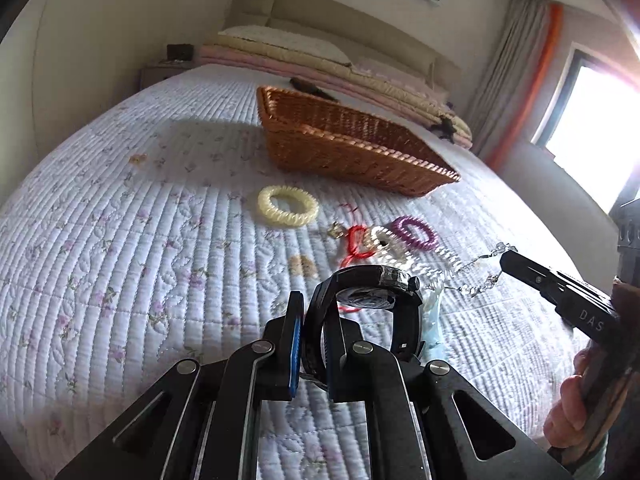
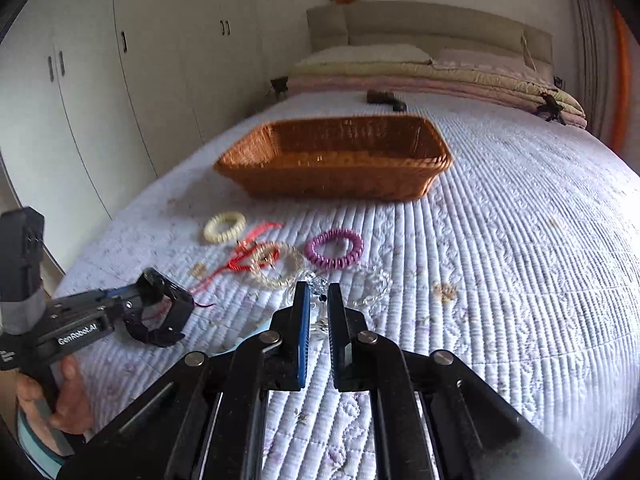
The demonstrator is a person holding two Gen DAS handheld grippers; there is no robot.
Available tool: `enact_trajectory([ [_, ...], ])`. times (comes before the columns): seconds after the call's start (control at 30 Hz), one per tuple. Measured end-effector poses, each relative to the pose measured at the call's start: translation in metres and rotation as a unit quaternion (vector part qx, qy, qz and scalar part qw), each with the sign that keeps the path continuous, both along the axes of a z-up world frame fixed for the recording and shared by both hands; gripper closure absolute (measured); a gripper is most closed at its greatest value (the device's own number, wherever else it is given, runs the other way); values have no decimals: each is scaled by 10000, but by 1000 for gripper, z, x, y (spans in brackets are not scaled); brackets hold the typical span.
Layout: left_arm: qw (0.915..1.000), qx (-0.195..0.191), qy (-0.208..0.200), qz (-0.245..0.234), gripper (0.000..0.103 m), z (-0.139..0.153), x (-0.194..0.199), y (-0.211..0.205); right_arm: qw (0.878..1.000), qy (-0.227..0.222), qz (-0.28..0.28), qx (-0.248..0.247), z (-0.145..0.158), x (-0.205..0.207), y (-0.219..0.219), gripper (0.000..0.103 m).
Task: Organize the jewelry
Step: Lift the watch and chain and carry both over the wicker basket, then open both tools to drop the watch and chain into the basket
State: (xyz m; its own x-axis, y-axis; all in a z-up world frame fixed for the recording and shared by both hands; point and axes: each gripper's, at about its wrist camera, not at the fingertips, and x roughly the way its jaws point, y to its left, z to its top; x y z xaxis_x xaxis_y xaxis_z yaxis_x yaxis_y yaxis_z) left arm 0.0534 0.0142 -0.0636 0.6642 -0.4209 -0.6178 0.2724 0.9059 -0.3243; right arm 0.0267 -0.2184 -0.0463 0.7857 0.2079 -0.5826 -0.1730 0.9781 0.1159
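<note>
Wicker basket at the far side looked empty; my left gripper clenched the black watch, my right gripper pinched a crystal chain; bracelets lay on the bed.

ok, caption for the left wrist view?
Left gripper holds a black watch over the quilted bed, wicker basket ahead.

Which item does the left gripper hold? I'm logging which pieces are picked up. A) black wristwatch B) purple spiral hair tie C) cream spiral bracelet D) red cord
A: the left gripper is clamped on the black wristwatch strap, while the other pieces lie on the quilted bedspread.
</note>
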Motion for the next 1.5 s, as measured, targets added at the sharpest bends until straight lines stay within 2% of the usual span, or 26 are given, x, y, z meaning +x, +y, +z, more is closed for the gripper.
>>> enact_trajectory([
  [0.27, 9992, -151, -351, 74, 94, 28, -12, 4, 9993, -282, 1, 255, 27, -9, -15, 94],
  [0.4, 9986, -220, -461, 95, 94, 47, -7, 7, 9986, -510, -43, 159, 49, -10, -16, 94],
  [0.57, 9972, -169, -727, 65, 94, 85, 23, -3, 9962, -842, -118, 165, 82, 8, -20, 94],
  [0.77, 9949, -73, -994, 183, 94, 116, 96, -27, 9943, -976, -252, 344, 106, 74, -26, 94],
  [0.93, 9974, -52, -628, 347, 94, 102, 176, -49, 9961, -604, -302, 572, 94, 156, -33, 94],
  [1.0, 9983, -39, -372, 436, 94, 85, 206, -58, 9962, -351, -282, 742, 84, 186, -37, 94],
  [1.1, 9989, 82, -176, 436, 94, 65, 232, -70, 9961, -31, -289, 837, 64, 221, -40, 94],
  [1.27, 9982, 409, 133, 408, 94, 34, 251, -83, 9951, 346, -215, 903, 31, 249, -40, 93],
  [1.43, 9971, 595, 246, 418, 93, 24, 259, -86, 9929, 709, -248, 919, 5, 262, -40, 93],
  [1.5, 9977, 559, 182, 326, 88, 27, 257, -87, 9919, 805, -272, 944, -1, 267, -43, 92],
])
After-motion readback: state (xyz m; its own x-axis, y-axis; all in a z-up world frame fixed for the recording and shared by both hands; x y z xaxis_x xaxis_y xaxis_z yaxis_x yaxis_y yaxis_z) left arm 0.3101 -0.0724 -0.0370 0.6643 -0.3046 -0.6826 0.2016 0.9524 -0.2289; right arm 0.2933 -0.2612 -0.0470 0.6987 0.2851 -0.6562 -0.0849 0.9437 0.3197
